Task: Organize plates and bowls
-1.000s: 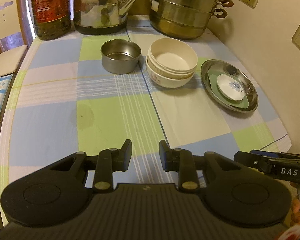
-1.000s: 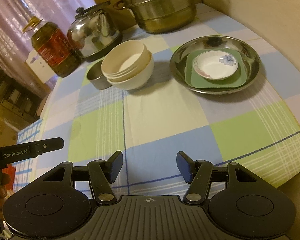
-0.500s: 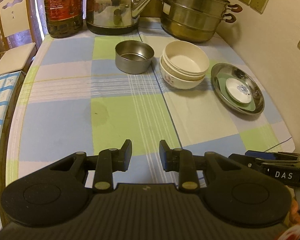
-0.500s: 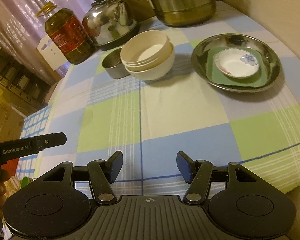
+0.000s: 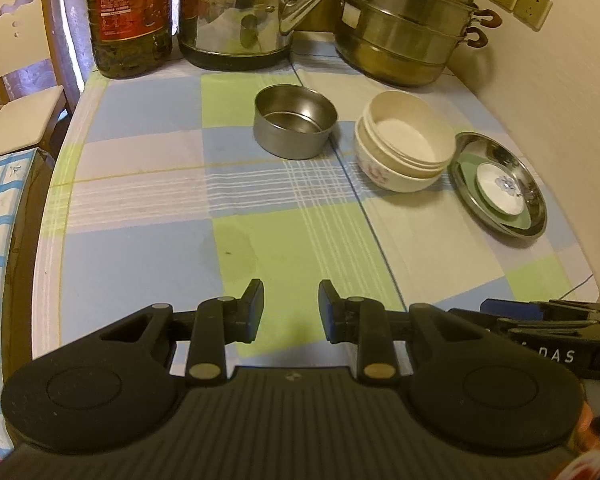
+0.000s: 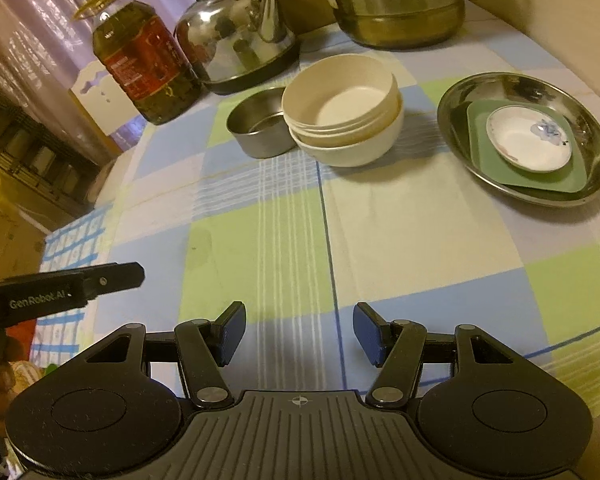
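Note:
A small steel bowl (image 5: 295,121) (image 6: 260,124) stands on the checked tablecloth. Right of it sits a stack of cream bowls (image 5: 406,140) (image 6: 342,108). Further right a steel plate (image 5: 500,184) (image 6: 588,128) holds a green square plate (image 6: 500,168) and a small white dish (image 5: 500,188) (image 6: 528,144) with a blue flower. My left gripper (image 5: 291,308) hovers over the near part of the table, open with a narrow empty gap. My right gripper (image 6: 299,332) is also near the front edge, open wider, nothing between its fingers.
Along the back stand an oil bottle (image 5: 128,16) (image 6: 144,64), a steel kettle (image 5: 240,12) (image 6: 236,36) and a stacked steamer pot (image 5: 404,24) (image 6: 396,4). A wall runs along the right. A chair (image 5: 16,80) stands off the left edge.
Both grippers have drawn back from the dishes toward the near edge, so the bowls and plate look farther off and more table shows. Jaw gaps are unchanged.

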The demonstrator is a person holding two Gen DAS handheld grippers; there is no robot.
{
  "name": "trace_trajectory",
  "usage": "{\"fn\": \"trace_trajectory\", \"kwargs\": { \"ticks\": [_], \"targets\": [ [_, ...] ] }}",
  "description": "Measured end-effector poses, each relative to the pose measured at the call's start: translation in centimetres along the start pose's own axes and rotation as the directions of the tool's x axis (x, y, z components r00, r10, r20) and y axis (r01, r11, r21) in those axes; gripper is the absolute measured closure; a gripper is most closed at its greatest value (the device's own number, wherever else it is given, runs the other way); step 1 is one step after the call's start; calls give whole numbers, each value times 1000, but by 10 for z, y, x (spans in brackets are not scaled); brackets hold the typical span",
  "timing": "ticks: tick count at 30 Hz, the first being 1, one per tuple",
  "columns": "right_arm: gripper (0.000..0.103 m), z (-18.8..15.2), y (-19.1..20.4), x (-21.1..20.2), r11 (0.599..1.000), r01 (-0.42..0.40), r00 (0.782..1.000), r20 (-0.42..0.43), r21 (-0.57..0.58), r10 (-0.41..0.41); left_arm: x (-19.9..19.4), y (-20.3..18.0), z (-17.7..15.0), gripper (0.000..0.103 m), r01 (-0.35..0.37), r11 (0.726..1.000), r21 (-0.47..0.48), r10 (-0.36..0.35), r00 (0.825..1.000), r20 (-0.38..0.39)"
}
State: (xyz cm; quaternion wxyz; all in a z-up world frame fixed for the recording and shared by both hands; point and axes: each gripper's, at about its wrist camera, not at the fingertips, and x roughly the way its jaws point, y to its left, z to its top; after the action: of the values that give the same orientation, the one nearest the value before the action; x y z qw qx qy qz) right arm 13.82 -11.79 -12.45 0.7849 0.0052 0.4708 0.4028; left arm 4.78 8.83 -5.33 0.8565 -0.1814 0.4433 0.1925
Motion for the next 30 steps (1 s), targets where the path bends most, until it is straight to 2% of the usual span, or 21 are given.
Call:
{"fn": "trace_trajectory", "kwargs": {
  "ticks": [8, 14, 18, 26, 30],
  "targets": [
    [43, 13, 24, 28, 1000, 0, 1000, -1, 29, 0, 19, 31, 19, 74, 13, 1000, 9, -13, 1000, -9],
    [43, 35, 40, 51, 993, -3, 999, 50, 118, -3, 37, 51, 41, 74, 23, 1000, 16, -23, 1000, -5],
    [44, 51, 53, 66, 985, 15, 995, 99, 174, -33, 52, 61, 57, 74, 34, 999, 31, -34, 999, 1],
    [45, 79, 71, 101, 953, 42, 976, 191, 299, -103, 86, 73, 92, 74, 74, 996, 51, -76, 997, 25],
    [51, 92, 75, 116, 930, 48, 960, 241, 365, -144, 101, 80, 109, 74, 99, 994, 55, -101, 994, 37]
  ]
}}
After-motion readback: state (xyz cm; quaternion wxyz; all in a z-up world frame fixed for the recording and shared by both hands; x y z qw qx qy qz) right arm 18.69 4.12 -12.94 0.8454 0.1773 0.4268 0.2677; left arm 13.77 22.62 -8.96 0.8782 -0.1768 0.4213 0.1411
